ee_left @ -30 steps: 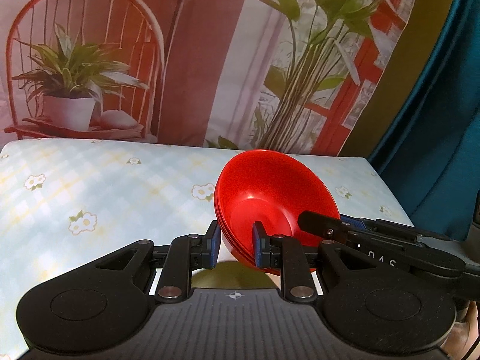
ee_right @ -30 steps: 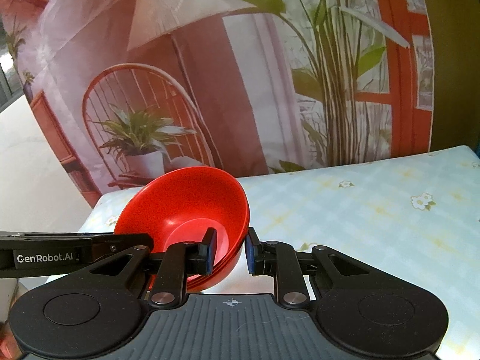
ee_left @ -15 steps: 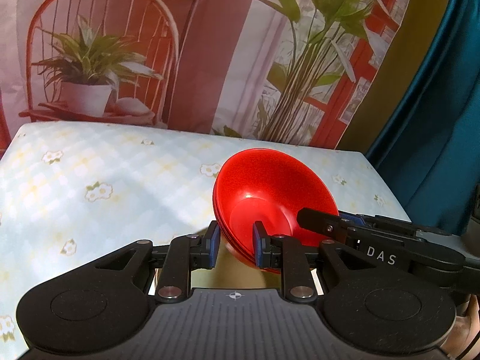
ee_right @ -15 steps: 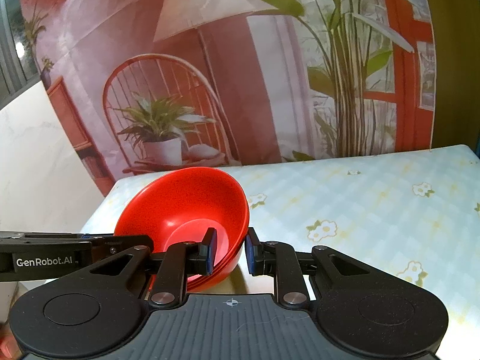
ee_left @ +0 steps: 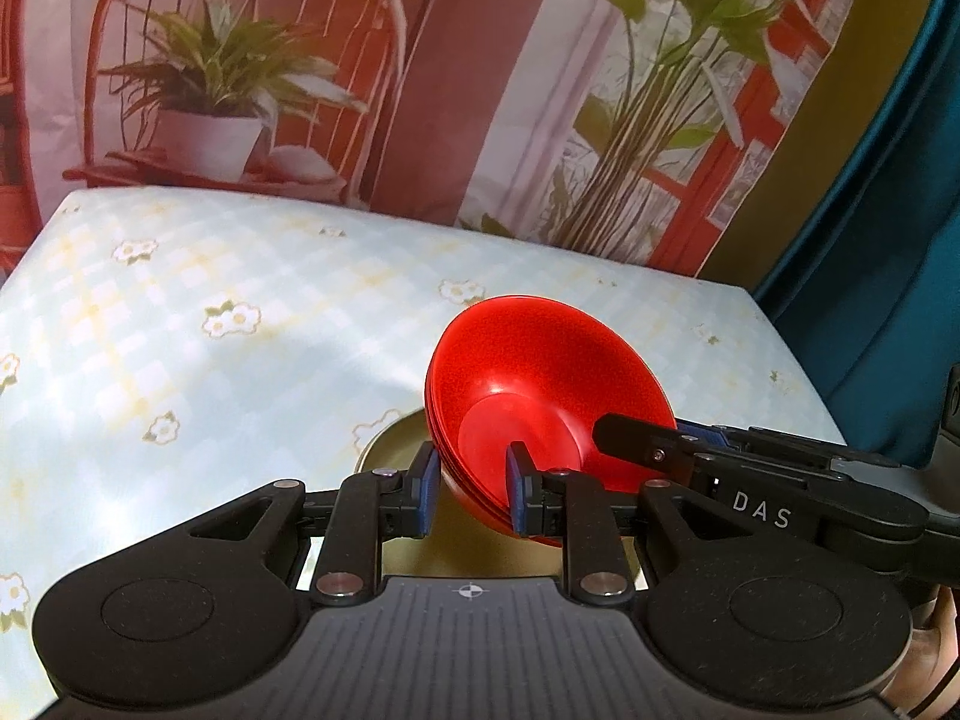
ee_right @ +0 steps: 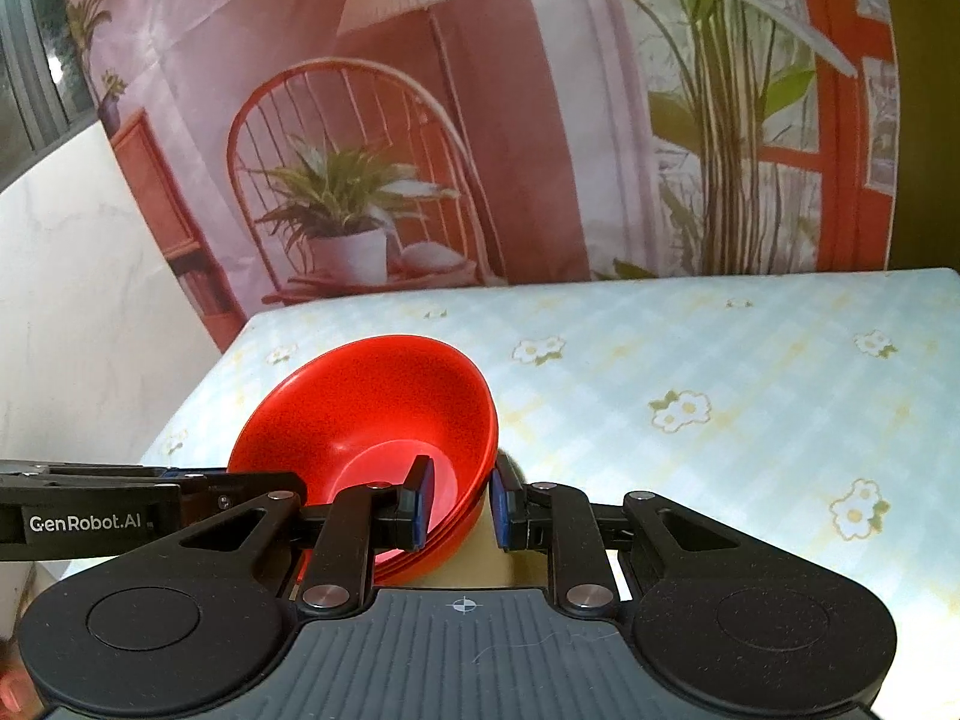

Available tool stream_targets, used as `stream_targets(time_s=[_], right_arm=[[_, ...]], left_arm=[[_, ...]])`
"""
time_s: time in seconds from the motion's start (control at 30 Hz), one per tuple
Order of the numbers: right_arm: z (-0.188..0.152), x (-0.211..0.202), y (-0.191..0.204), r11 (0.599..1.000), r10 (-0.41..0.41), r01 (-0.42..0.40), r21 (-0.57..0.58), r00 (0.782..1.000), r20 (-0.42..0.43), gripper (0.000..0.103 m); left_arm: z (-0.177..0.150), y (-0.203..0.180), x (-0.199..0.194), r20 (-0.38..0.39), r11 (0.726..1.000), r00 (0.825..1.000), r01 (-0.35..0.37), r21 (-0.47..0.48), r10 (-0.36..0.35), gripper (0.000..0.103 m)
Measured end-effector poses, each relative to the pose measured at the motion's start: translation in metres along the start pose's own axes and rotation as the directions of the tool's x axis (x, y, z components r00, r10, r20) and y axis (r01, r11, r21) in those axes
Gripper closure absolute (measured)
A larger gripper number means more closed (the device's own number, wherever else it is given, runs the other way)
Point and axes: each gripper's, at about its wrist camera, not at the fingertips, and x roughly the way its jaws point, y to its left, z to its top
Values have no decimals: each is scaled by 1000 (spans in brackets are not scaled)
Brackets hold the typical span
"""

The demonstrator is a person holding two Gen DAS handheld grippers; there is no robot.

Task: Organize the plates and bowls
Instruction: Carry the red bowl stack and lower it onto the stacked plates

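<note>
Bowls [ee_left: 540, 396], a nested red stack of what looks like three or four by the rims showing at its edge, hang above the table [ee_left: 180, 324] with its pale blue flowered cloth, held from opposite sides by both tools. Beneath the stack lies a dull gold plate [ee_left: 396, 450], mostly hidden; only an arc of its rim and a patch of its face show under the grippers.

Going by size, the table comes first: it offers broad bare cloth on every side, so nothing crowds the landing. The plate is next, and I judge it the likely target, since the stack sits right over it. A good set-down means lowering both sides together so the foot meets the plate flat and centred, not rim-first.

The stack itself is tilted in both views, its mouth turned towards the far end of the table. Levelling it before contact would keep the bowls from sliding apart.

The left gripper [ee_left: 471, 489] pinches the stack's wall, one blue pad inside the bowl and one outside. The right gripper [ee_right: 459, 501] bites the opposite wall the same way. Smooth plastic held by thin pads may slip, so the squeeze should hold until the weight rests, and both grips should let go together, sliding off without dragging the top bowl.
</note>
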Motion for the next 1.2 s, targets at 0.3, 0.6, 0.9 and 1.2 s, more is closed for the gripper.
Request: stream_targets(time_s=[0.3, 0.6, 0.9, 1.2], right_arm=[[-9, 18, 0, 1000, -15, 15, -16, 999, -34, 84], [-13, 30, -7, 999, -37, 36, -16, 998, -51, 84], [-15, 35, -8, 999, -44, 42, -32, 997, -56, 84], [-15, 33, -8, 998, -48, 46, -33, 997, -59, 83]], left_arm=[[-6, 7, 17, -29, 1000, 1000, 0, -14, 0, 79], [-5, 6, 35, -59, 1000, 998, -1, -9, 1, 79], [-3, 7, 44, -74, 1000, 997, -4, -7, 4, 80], [-2, 4, 40, -70, 1000, 997, -14, 2, 14, 79]])
